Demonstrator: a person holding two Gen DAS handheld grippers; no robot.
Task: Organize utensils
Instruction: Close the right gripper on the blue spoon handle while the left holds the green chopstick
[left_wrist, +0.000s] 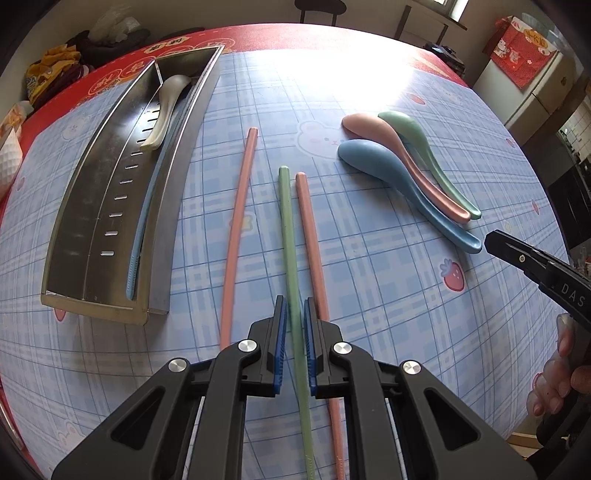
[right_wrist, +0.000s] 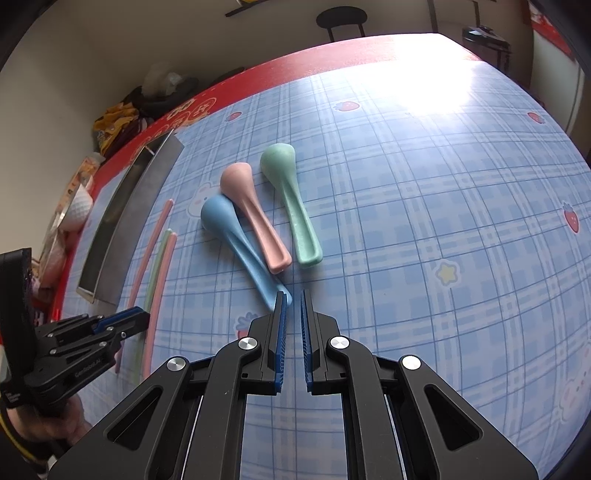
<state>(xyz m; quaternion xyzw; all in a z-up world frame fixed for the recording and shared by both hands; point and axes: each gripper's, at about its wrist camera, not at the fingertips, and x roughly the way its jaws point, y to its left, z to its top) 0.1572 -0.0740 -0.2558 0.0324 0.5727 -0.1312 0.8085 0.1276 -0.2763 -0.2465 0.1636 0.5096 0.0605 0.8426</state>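
Note:
My left gripper is shut on a green chopstick that lies on the blue checked tablecloth, with a pink chopstick just to its right and another pink one to its left. A steel tray at the left holds a white spoon and a blue chopstick. Blue, pink and green spoons lie together. My right gripper is shut with nothing in it, its tips just above the blue spoon's handle end.
A white dimpled cup and a pile of clothes sit beyond the tray at the table's left edge. A person's hand holds the right gripper's handle. A dark chair stands past the far edge.

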